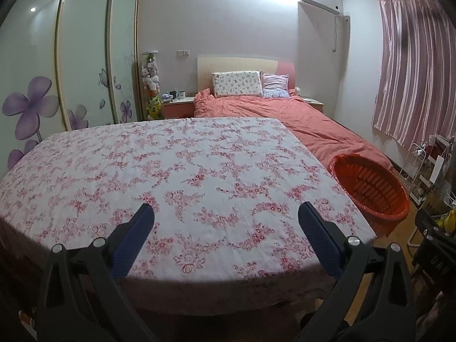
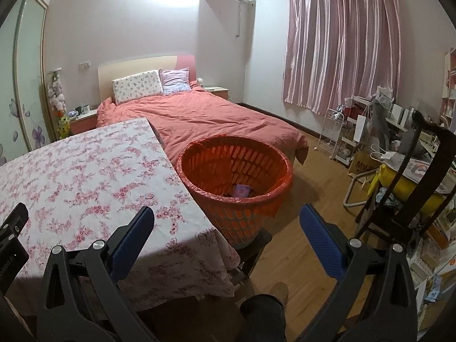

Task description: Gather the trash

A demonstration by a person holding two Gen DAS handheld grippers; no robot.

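An orange slatted bin [image 2: 236, 176] lined with a red bag stands on a dark stool just right of the table; it also shows in the left wrist view [image 1: 370, 188]. A small pink-purple packet [image 2: 241, 191] lies at its bottom. My left gripper [image 1: 226, 216] is open and empty, held above the near part of the flower-patterned tablecloth [image 1: 171, 171]. My right gripper [image 2: 226, 218] is open and empty, held above the table's right corner and in front of the bin. I see no trash on the cloth.
A bed with an orange-pink duvet [image 2: 205, 114] lies behind the table. A dark wooden chair [image 2: 416, 188] and cluttered shelves [image 2: 342, 136] stand at the right. A wardrobe with purple flowers [image 1: 42, 85] is at the left. Bare wooden floor [image 2: 313, 171] lies right of the bin.
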